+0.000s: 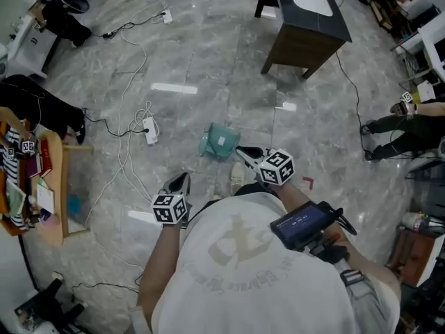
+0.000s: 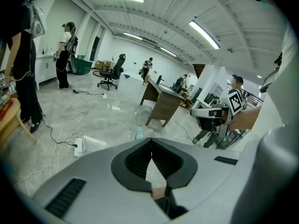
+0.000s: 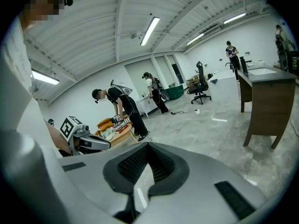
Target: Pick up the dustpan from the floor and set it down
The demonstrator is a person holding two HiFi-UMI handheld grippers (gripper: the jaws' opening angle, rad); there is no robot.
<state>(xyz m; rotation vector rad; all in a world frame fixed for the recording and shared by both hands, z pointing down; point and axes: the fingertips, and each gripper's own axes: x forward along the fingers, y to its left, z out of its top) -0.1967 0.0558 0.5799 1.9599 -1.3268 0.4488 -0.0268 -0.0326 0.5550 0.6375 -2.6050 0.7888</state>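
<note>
Head view: small teal plastic dustpan (image 1: 220, 142) is seen lying on the grey marble floor (image 1: 208, 61), untouched, just ahead of the right hand-held gripper (image 1: 241, 151). The left hand-held gripper (image 1: 184, 178) is held further back, apart from it. In the gripper views both sets of jaws are seen pressed together, nothing pinched. Risk judged: if the jaws are not spread first, the pan would be shoved across the slick floor, not gripped. The thin rim could be missed. The white power strip with cables (image 1: 150, 129) nearby could be snagged.
</note>
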